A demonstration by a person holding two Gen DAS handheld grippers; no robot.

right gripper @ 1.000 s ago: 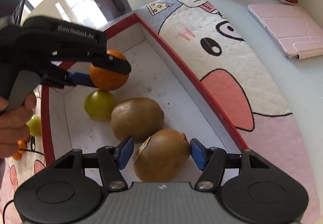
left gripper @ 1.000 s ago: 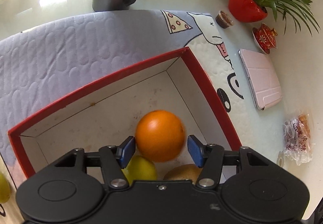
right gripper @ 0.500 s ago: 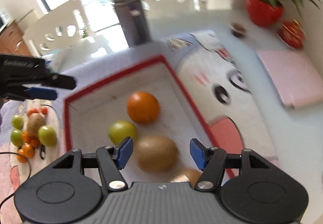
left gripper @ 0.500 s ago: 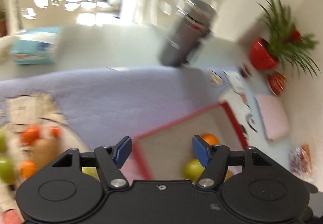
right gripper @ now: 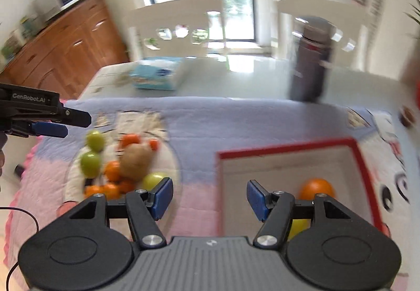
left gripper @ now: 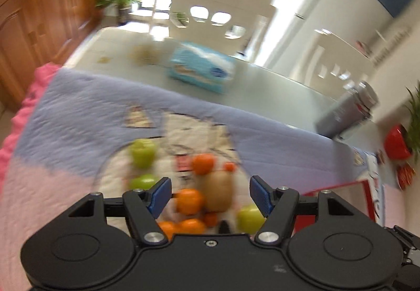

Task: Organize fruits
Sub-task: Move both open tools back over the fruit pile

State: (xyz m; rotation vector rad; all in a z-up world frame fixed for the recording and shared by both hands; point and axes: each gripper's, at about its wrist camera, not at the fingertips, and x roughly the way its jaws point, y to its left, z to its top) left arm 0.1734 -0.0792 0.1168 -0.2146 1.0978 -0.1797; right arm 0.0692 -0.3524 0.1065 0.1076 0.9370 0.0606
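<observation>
Clearly "GenRobot.AI" reads on the left claw (right gripper: 56, 123), empty and parted at nine o'clock above loose fruits (right gripper: 118, 167); right claw (right gripper: 210, 197) gapes empty; orange (right gripper: 316, 188) sits inside red-rimmed box (right gripper: 286, 146).

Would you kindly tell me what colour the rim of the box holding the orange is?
Red; the box rim shows best in the right wrist view.

A quilted lavender and pink cartoon-cat mat (right gripper: 210, 117) is showing white patches. Green, orange and brown loose fruits (left gripper: 199, 186) are glowing on it. A red-rimmed white cardboard box (right gripper: 288, 149) is holding a round orange fruit (right gripper: 316, 188). Blue finger pads (left gripper: 160, 195) are framing both views.
</observation>
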